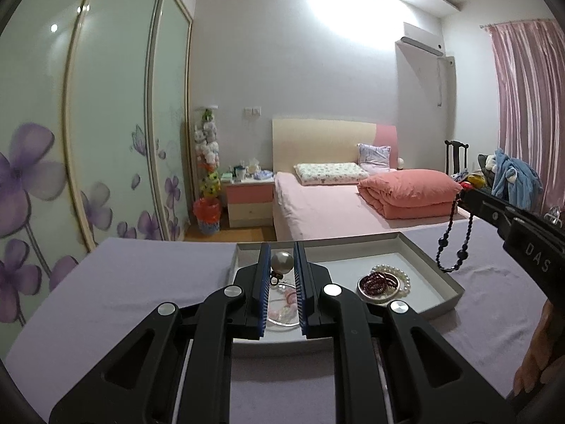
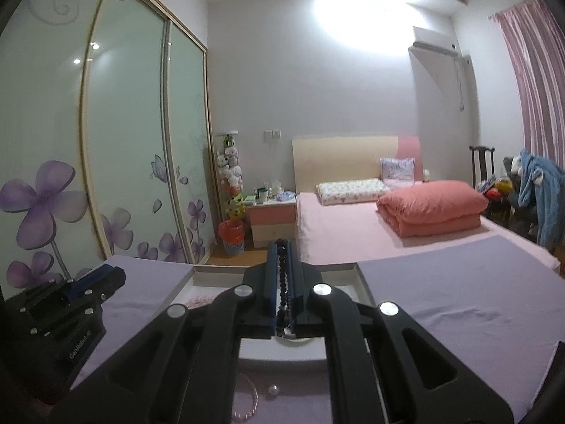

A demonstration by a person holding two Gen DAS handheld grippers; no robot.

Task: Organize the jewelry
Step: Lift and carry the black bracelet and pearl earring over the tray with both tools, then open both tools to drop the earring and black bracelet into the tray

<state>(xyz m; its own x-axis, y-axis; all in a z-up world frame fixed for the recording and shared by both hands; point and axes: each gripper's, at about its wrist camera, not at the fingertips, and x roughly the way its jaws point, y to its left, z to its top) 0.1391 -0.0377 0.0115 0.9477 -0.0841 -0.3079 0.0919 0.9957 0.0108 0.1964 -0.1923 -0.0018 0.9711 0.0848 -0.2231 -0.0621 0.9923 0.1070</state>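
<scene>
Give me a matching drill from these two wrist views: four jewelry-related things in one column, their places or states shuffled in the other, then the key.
Column one
1. large pearl piece
2. dark bead strand
3. white pearl bracelet
4. loose single pearl

Column two
A. lying in the grey tray beside a round dish
B. on the purple cloth, outside the tray
C. between the left gripper's blue pads
D. hanging from the shut right gripper

Pairs: 1-C, 2-D, 3-A, 4-B
</scene>
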